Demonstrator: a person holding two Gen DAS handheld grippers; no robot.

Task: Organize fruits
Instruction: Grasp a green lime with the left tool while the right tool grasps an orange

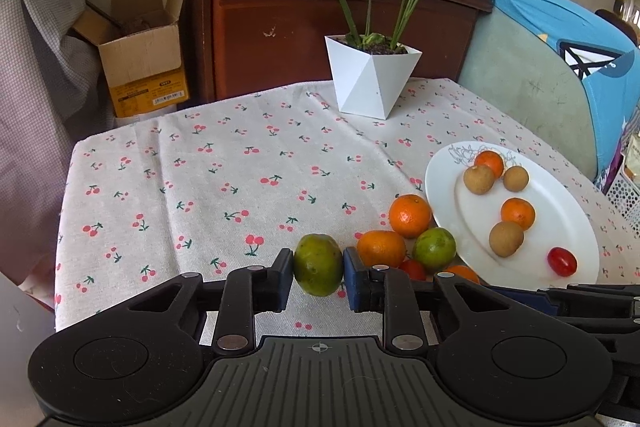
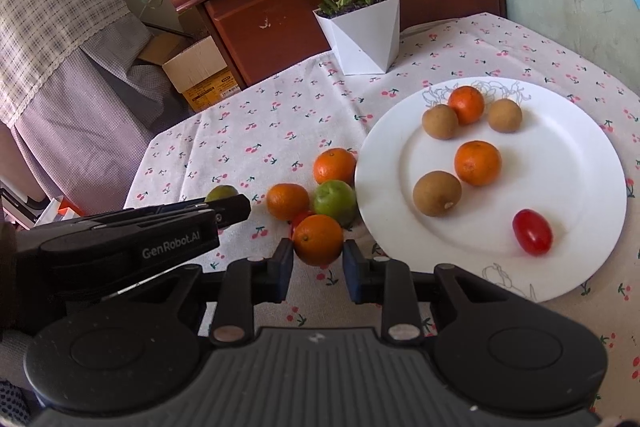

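Clamped between the blue pads of the left hand-held gripper (image 1: 319, 273) is a green citrus fruit (image 1: 319, 265), held just over the cherry-print cloth (image 1: 208, 187) that covers the worktop. An orange mandarin (image 2: 318, 239) is gripped in the same way by the right hand-held gripper (image 2: 318, 265), its pads pressed against both sides of the fruit. Just beyond that mandarin, a small cluster is seen on the cloth: two more mandarins, a second green fruit (image 2: 334, 203) and a partly hidden cherry tomato. This cluster lies just beside the rim of a white plate (image 2: 580, 163), on which two mandarins, three brown round fruits and one cherry tomato (image 2: 532, 231) are spread. A white faceted plant pot (image 1: 370, 79) is set at the far edge of the worktop.
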